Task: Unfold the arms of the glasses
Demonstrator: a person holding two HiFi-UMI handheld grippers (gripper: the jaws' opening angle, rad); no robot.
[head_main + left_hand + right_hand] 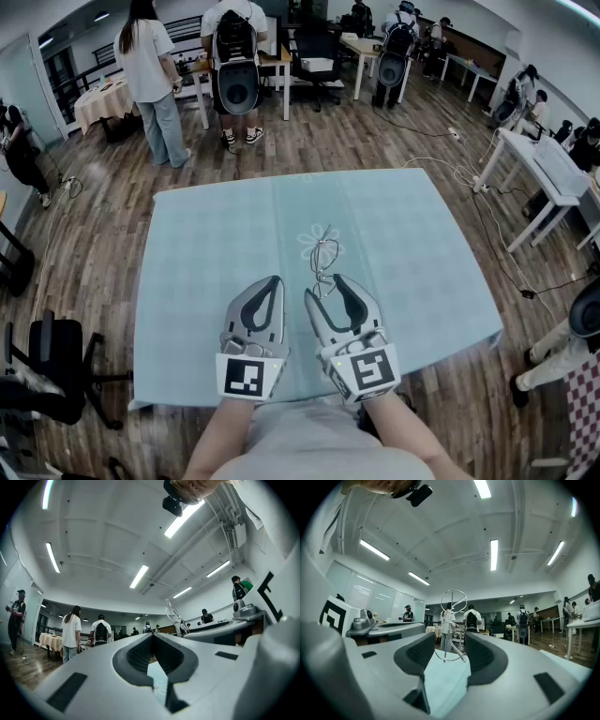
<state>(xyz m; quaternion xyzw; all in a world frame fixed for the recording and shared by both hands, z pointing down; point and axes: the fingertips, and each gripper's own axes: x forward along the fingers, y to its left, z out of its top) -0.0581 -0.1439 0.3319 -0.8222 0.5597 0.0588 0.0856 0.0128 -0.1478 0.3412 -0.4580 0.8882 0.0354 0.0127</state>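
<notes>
Status: right hand-held gripper is clamped on the glasses, low centre of the head view, just over the near half of the worktop. In the right gripper view the pads pinch the lower lens rim and the frame stands on end, second lens up top. Left hand-held gripper sits right beside it, jaws together, nothing between them; its own view shows the pads met and only blue cloth below, with the glasses off to the right of centre. My read: hold is set, unfolding not started. The wire is too thin for me to make out the arms, so I'm assuming both are folded. Next move as I see it: open the left jaws, come in from the left, catch one arm near its tip and swing it out while the right keeps the frame steady. The thin wire will flex or slip if I over-squeeze. Nothing else is on the cloth apart from a flower print under the glasses. People and white tables are along the top and right of the frame, well clear, and nothing blocks the approach.
</notes>
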